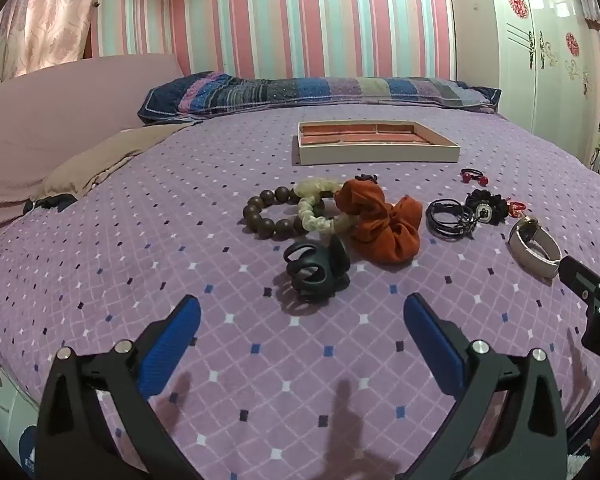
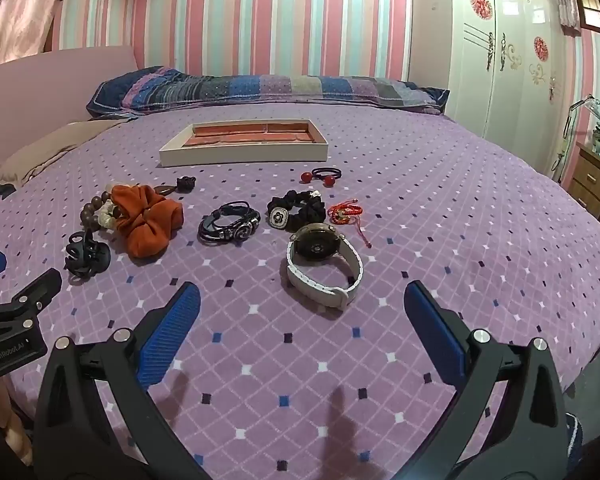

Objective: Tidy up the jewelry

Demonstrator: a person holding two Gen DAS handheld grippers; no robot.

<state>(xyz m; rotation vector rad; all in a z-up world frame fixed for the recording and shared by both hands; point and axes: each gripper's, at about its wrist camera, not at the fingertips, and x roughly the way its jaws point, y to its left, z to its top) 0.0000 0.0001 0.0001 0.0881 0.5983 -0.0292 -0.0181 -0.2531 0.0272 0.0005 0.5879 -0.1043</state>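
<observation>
A shallow white tray (image 1: 376, 155) with a red lining lies far back on the purple bedspread; it also shows in the right wrist view (image 2: 242, 155). My left gripper (image 1: 302, 320) is open and empty, just short of a black hair claw (image 1: 314, 270). Behind the claw lie a brown bead bracelet (image 1: 260, 212), a cream scrunchie (image 1: 314, 208) and an orange scrunchie (image 1: 380, 224). My right gripper (image 2: 302, 318) is open and empty, just short of a white-strapped watch (image 2: 324, 268). Behind the watch lie black cord bracelets (image 2: 230, 222), a black scrunchie (image 2: 298, 210), a red string bracelet (image 2: 346, 212) and a red-bead hair tie (image 2: 322, 175).
A patchwork pillow (image 1: 320, 92) lies along the head of the bed. A brown cushion (image 1: 100, 160) lies at the left. A white wardrobe (image 2: 504, 52) and a wooden desk (image 2: 592, 176) stand to the right. The bed's right edge (image 2: 596, 344) drops off near my right gripper.
</observation>
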